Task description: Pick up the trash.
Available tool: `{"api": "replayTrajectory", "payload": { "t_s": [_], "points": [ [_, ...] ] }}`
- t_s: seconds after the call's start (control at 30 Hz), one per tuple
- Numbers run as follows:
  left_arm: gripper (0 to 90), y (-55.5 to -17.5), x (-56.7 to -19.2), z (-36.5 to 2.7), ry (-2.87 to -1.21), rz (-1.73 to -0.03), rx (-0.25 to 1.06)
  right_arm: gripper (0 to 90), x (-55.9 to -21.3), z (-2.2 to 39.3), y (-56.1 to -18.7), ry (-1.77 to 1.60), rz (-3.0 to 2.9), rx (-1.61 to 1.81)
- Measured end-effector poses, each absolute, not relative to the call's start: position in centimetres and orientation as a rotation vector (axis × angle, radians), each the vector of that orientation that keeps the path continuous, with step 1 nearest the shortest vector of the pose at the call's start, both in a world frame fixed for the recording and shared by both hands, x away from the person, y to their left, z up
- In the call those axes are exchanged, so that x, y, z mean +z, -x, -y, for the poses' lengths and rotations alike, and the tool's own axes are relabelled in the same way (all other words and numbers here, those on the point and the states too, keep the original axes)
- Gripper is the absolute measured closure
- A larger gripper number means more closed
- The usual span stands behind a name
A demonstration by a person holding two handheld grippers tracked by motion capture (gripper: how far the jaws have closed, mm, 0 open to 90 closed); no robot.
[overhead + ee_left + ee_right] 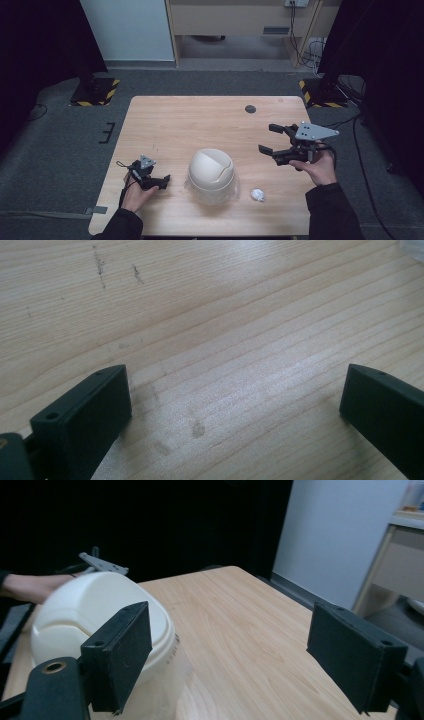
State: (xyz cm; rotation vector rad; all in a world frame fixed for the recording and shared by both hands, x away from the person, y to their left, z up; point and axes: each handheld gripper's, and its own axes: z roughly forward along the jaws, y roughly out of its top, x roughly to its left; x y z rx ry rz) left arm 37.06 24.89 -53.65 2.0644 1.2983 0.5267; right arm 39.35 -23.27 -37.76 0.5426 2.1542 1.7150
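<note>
right gripper (271,140) jaws wide, empty, raised right of domed bin (211,176), which sits centre-near on table (165,120). left gripper (165,180) parted, empty, low at bin's left. looks like approach step. next: close in on bin, align jaws first.

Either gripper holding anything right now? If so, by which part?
Nothing is held. The left gripper and the right gripper are both open with empty jaws, each apart from the white domed container.
</note>
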Motion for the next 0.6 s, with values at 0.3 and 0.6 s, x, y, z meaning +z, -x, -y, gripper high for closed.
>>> {"api": "replayTrajectory", "payload": {
  "t_s": [0.3,0.6],
  "points": [
    [0.0,-37.1,-53.6,-24.9,-2.065,-1.298,0.527,17.6,-37.8,21.2,-39.4,-0.461,-2.254,1.726],
    [0.0,-37.1,-53.7,-24.9,-2.064,-1.298,0.527,17.9,-36.9,18.9,-38.9,-0.362,-2.314,1.77]
  ]
}}
